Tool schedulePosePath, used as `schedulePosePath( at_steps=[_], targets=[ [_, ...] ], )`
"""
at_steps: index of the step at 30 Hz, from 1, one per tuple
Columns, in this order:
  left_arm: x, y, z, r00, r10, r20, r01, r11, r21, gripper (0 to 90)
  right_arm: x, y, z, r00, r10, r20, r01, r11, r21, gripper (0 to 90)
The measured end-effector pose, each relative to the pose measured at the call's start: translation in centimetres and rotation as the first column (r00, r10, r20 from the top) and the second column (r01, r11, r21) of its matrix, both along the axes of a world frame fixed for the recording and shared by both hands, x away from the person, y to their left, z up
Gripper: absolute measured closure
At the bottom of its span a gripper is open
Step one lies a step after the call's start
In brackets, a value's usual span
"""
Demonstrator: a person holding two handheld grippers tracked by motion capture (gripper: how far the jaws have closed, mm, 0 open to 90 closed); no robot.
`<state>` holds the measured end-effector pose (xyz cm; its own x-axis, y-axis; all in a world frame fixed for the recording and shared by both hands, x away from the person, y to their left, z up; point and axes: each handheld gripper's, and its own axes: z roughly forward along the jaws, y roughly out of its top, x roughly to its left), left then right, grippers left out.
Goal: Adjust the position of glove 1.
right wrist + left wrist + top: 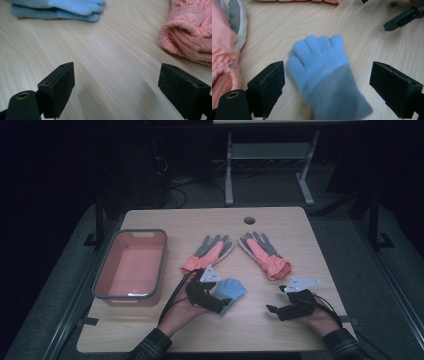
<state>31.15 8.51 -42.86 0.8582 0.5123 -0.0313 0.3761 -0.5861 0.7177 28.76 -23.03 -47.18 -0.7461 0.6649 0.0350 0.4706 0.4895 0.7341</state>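
A fuzzy blue glove [232, 289] with a grey-blue cuff lies flat on the wooden table [250, 330]. My left gripper [221, 306] is low over its cuff end. In the left gripper view the blue glove [322, 72] lies between the wide-apart jaws of my left gripper [328, 67], and the pads do not press on it. My right gripper [274, 309] hovers over bare wood at the front right, pointing left. In its own view my right gripper [117, 67] stands open with nothing between the jaws, and the blue glove [62, 7] lies farther off.
Two pink-and-grey gloves [207, 254] [265, 255] lie side by side in the middle of the table. A pink bin [127, 300] with a grey rim sits at the left. A cable hole [249, 220] is near the far edge.
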Motion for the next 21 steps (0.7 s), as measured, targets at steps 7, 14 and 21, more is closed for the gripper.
schedulePosePath(
  at_steps=[7, 14, 21],
  targets=[
    [0.5, -1.6, -0.5, 0.9999, -0.011, 0.005, 0.011, 0.9993, 0.036, 13.6, 0.2, 0.1, -0.9, 1.0, 0.003, -0.007, -0.003, 1.0, -0.018, 12.0],
    [1.1, -2.2, -2.0, 0.9997, -0.01, -0.02, 0.012, 0.9953, 0.096, 15.5, 0.2, 0.0, -1.0, 0.9999, 0.011, -0.012, -0.011, 1.0, -0.015, 11.7],
    [0.9, -2.4, -3.2, 0.9998, -0.016, -0.015, 0.018, 0.9898, 0.142, 16.0, 0.2, -0.1, -1.0, 0.9998, 0.014, -0.013, -0.014, 1.0, -0.015, 11.5]
  ],
)
